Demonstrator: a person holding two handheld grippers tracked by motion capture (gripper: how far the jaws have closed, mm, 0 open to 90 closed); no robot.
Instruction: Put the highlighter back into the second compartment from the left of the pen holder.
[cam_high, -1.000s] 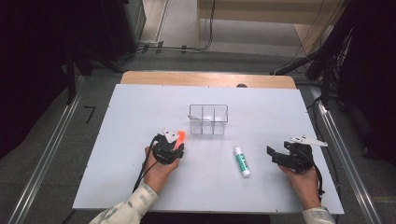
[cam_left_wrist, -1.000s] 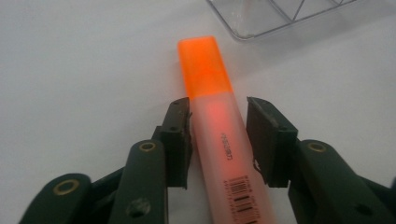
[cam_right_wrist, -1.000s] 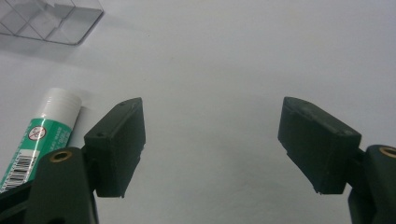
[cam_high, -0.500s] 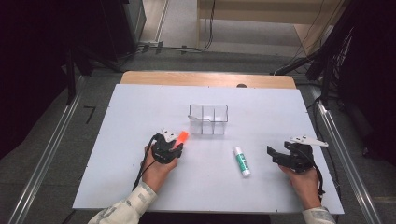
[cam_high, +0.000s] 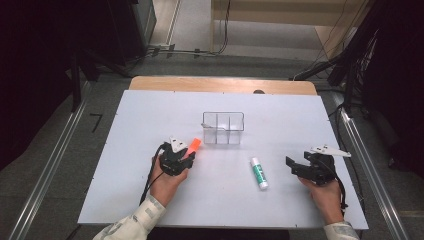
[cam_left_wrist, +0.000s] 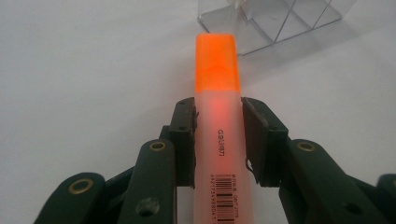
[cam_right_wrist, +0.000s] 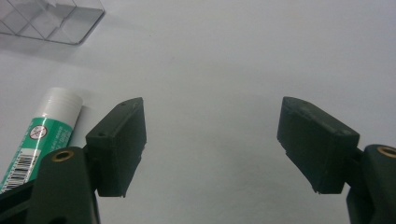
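- My left gripper (cam_left_wrist: 218, 135) is clamped on the orange highlighter (cam_left_wrist: 217, 93), its jaws pressing the pale barrel from both sides.
- The highlighter's orange cap points toward the clear divided box (cam_high: 223, 128), near it but not touching.
- My right gripper (cam_right_wrist: 212, 140) rests with its jaws wide apart, holding nothing.
- The green glue stick (cam_high: 259, 172) lies on the white table (cam_high: 125, 150) between my grippers.

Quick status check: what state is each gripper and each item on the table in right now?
Left gripper: shut on the orange highlighter, jaws clamped on its barrel.
Orange highlighter: capped, held, cap pointing toward the clear organizer.
Right gripper: open, jaws wide apart, holding nothing.
Glue stick: capped, lying flat on the table, untouched.
Clear organizer: upright; its compartments look empty.
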